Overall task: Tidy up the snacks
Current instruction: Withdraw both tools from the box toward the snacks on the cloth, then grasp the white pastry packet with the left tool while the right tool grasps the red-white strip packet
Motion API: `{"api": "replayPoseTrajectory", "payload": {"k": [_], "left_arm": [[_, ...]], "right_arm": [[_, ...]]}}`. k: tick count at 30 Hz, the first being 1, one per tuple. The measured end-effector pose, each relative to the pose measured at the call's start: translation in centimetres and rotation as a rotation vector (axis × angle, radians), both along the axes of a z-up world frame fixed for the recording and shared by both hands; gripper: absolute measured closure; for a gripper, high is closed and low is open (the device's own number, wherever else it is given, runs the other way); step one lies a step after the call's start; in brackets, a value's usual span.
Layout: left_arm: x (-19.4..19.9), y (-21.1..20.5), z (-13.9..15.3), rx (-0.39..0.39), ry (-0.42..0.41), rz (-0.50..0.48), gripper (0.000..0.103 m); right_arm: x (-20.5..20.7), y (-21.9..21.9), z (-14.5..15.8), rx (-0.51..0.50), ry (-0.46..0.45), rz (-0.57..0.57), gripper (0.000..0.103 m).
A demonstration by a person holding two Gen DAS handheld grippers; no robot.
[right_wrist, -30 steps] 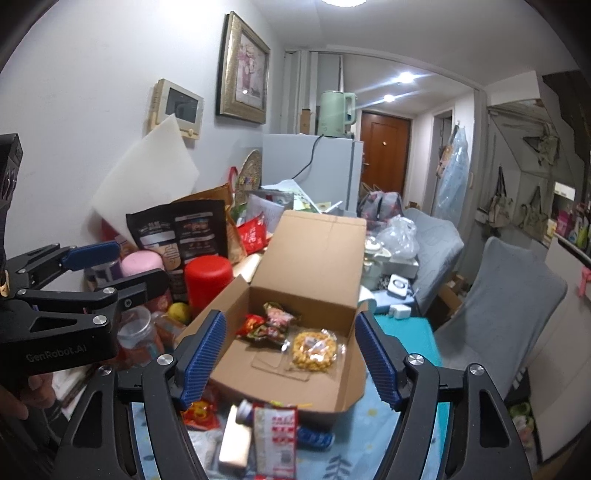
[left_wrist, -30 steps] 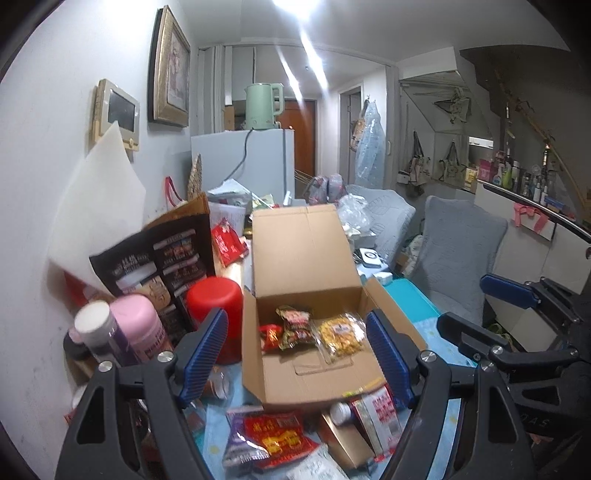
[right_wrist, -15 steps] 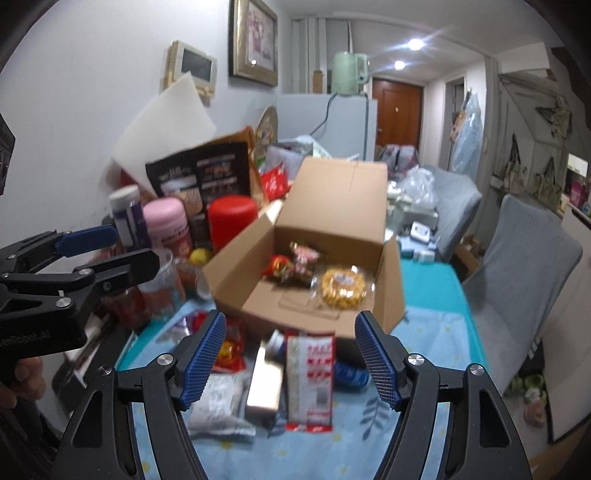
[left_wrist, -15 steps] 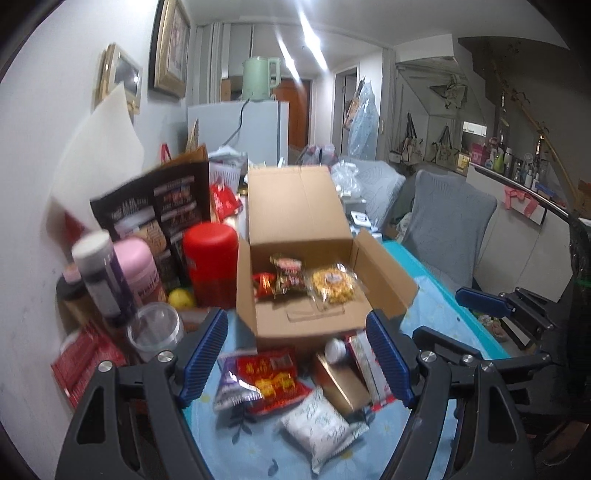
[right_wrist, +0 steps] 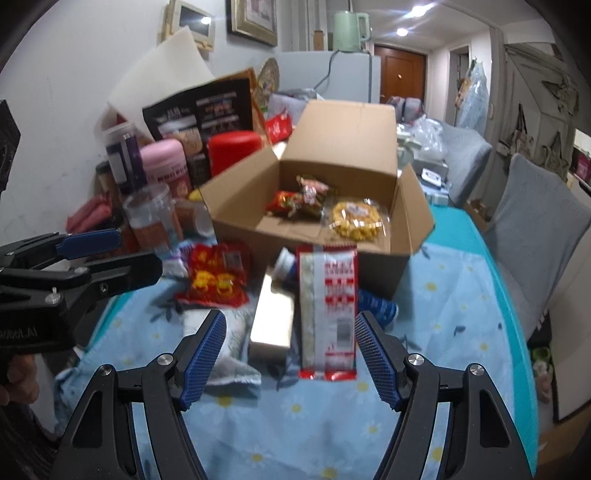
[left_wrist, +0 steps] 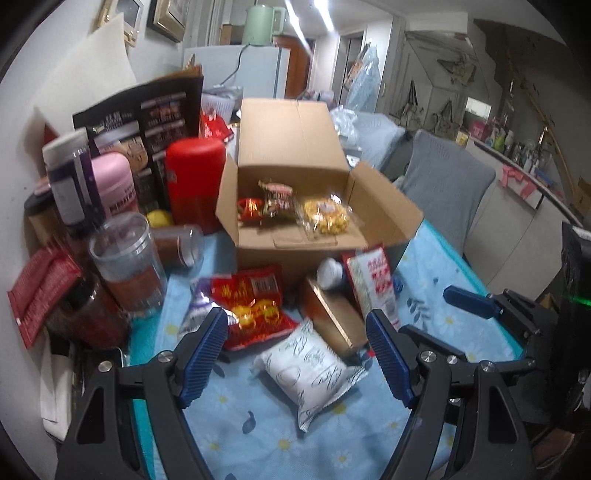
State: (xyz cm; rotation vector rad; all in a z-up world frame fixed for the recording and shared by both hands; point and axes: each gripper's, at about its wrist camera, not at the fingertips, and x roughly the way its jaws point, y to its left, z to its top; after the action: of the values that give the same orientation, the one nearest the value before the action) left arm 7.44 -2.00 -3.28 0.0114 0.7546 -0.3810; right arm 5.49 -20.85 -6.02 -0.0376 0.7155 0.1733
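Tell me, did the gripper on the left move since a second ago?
Yes. The left gripper came down toward the table: the cardboard box sits higher in its view, and the white packet has appeared.

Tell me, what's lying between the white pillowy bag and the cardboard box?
In the left wrist view, a red-and-gold snack bag and a gold box lie between the white bag and the cardboard box.

**Room and Background**

White wall [right_wrist: 55, 92] at 10 o'clock carries a framed picture [right_wrist: 253, 16]. White refrigerator [right_wrist: 354, 77] at 12 o'clock, brown door [right_wrist: 400, 75] behind it. Grey chair [right_wrist: 535, 218] at 3 o'clock. Ceiling lights [right_wrist: 417, 11] lit.
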Motion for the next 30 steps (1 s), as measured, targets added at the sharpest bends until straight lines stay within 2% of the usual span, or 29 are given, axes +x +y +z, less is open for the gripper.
{"api": "replayPoseTrajectory", "payload": {"k": [9, 16, 19, 26, 30], "left_arm": [[1.5, 0.0, -4.3, -0.042, 0.124, 0.019, 0.026], [3.3, -1.0, -6.9, 0.010, 0.200, 0.031, 0.026], [3.8, -1.6, -7.7, 0.060, 0.220, 0.036, 0.026], [5.1, -2.1, -8.7, 0.043, 0.274, 0.038, 0.026], [5.0, -2.7, -8.9, 0.083, 0.271, 0.041, 0.026]], "right_arm": [[0.5, -1.1, -3.0, -0.003, 0.028, -0.035, 0.030], [2.2, -2.4, -5.8, -0.018, 0.091, -0.073, 0.030], [2.9, -2.9, -6.8, -0.028, 0.114, -0.088, 0.030], [4.6, -2.9, -8.3, -0.034, 0.149, -0.067, 0.030], [5.6, -2.4, -9.0, -0.065, 0.163, -0.051, 0.030]]}}
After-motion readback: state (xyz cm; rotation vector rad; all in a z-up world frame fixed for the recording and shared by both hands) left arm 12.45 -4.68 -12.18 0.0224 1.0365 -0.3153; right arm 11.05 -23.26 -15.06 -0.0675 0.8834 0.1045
